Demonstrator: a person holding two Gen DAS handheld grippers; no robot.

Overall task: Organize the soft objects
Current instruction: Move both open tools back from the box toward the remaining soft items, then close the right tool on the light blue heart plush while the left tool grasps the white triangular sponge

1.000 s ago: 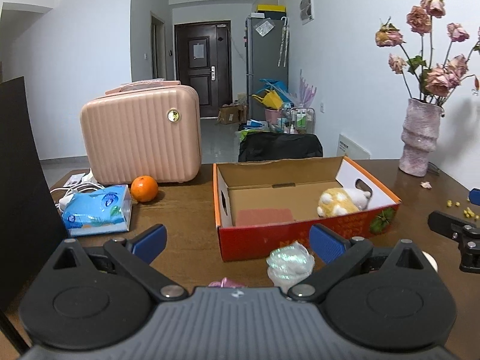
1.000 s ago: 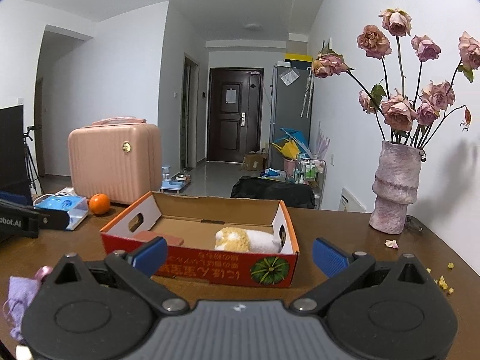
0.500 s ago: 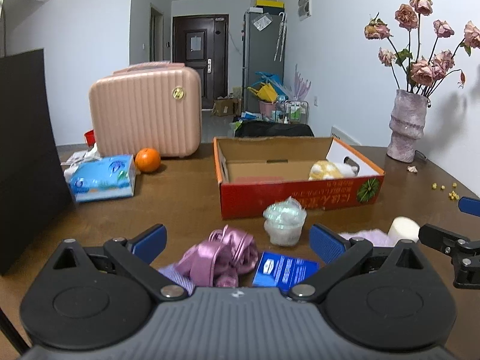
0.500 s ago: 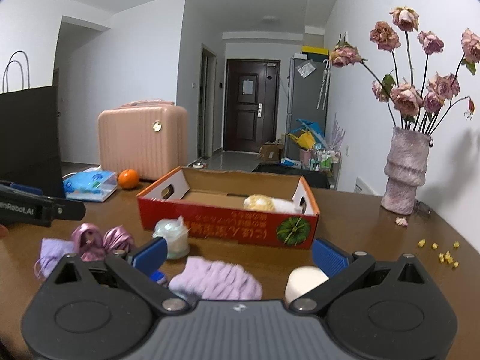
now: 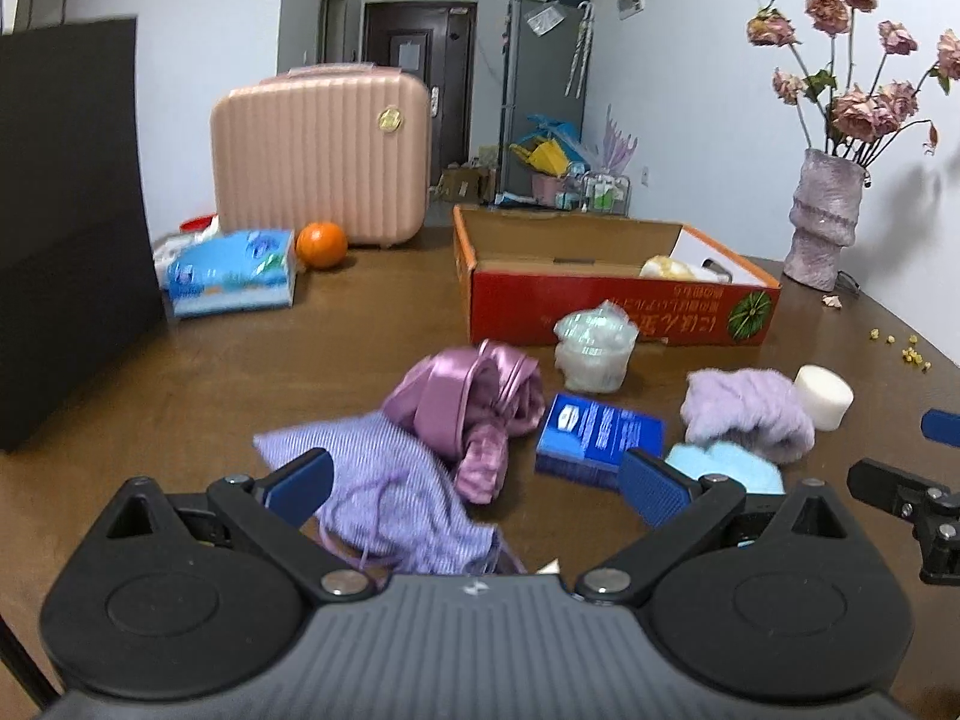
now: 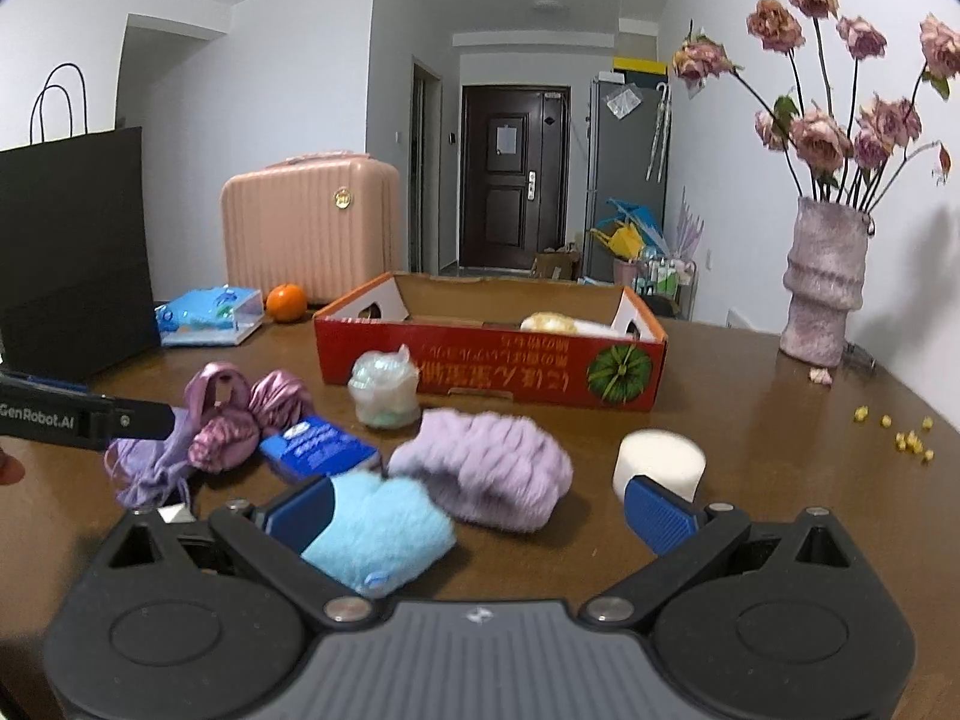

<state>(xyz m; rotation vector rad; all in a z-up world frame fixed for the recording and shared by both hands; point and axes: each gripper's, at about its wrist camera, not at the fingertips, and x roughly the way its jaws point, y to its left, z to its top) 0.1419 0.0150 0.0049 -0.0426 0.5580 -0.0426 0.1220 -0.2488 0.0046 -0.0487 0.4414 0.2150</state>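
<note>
Both pairs of jaws stand wide apart and hold nothing. Between the blue pads of the left gripper (image 5: 474, 489) lies a lilac ribbed drawstring pouch (image 5: 384, 492), flat and crumpled on the brown wooden table (image 5: 210, 372) near its front edge. Just beyond it, touching, sits a bunched pink satin cloth (image 5: 474, 402), glossy and folded into loops. The right gripper (image 6: 480, 507) is open over a fluffy light-blue plush piece (image 6: 375, 534), which lies against its left pad; whether it touches is unclear. Behind the plush is a purple fuzzy ribbed headband-like roll (image 6: 486, 468), and to its right a white foam cylinder (image 6: 659, 461) standing on end. A small blue printed packet (image 6: 321, 447) lies flat between the satin cloth and the purple roll, and a clear crinkled plastic bag of pale stuffing (image 6: 384, 387) stands just in front of the red cardboard box (image 6: 492, 369). That open-topped box sits mid-table and holds a yellow-and-white plush toy (image 6: 549, 323) at its right end. Toward the far left corner are a blue tissue pack (image 5: 231, 273), an orange (image 5: 321, 245) and a pink ribbed hard case (image 5: 321, 159); a black paper bag (image 6: 72, 246) stands at the left edge. A mottled pink vase (image 6: 828, 282) of dried roses stands at the far right, with yellow crumbs (image 6: 900, 432) scattered near that edge.
</note>
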